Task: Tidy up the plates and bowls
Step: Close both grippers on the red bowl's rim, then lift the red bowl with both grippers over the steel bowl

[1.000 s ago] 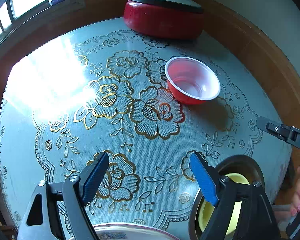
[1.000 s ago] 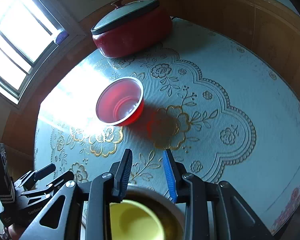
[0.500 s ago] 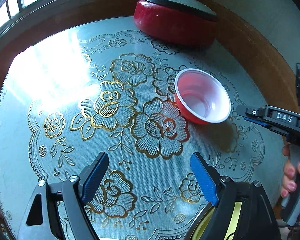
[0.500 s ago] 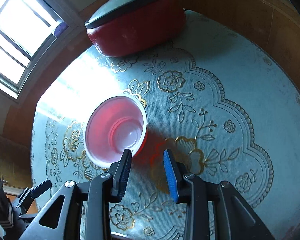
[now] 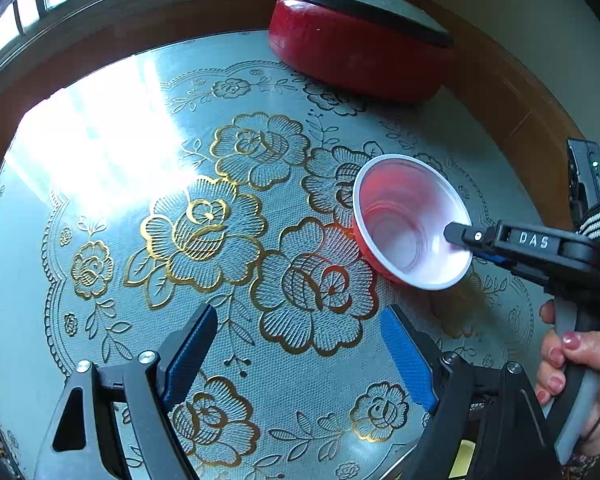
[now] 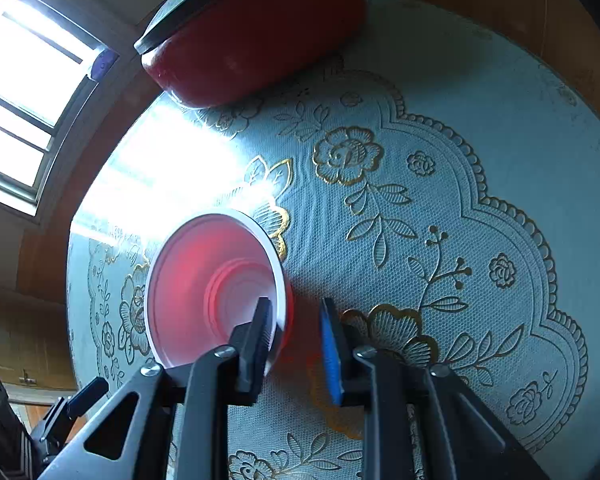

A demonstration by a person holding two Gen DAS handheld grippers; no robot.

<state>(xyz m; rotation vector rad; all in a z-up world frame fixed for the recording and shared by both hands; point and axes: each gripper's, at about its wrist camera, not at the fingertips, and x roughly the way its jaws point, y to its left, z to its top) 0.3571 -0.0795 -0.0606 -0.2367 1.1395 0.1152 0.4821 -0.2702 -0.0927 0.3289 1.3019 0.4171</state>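
Note:
A red plastic bowl (image 5: 404, 224) with a white rim stands on the flowered tablecloth, right of centre, and looks tipped a little. My right gripper (image 6: 294, 320) straddles the near wall of the bowl (image 6: 208, 280): one finger is inside and the blue pad is outside. Its jaws are closing, with a gap still showing beside the wall. In the left wrist view that gripper's inner fingertip (image 5: 458, 234) lies inside the bowl. My left gripper (image 5: 296, 356) hangs open over bare cloth, nearer than the bowl, with nothing between its fingers.
A red pot with a grey lid (image 5: 360, 52) sits at the table's far edge. A sliver of a yellow bowl (image 5: 464, 456) shows at the near right. A person's hand (image 5: 568, 356) holds the right gripper's handle. A bright window (image 6: 20, 100) lies far left.
My right gripper came forward and down from the yellow bowl until its fingers straddle the red bowl's rim, and its jaws narrowed. The left gripper drifted forward, staying open.

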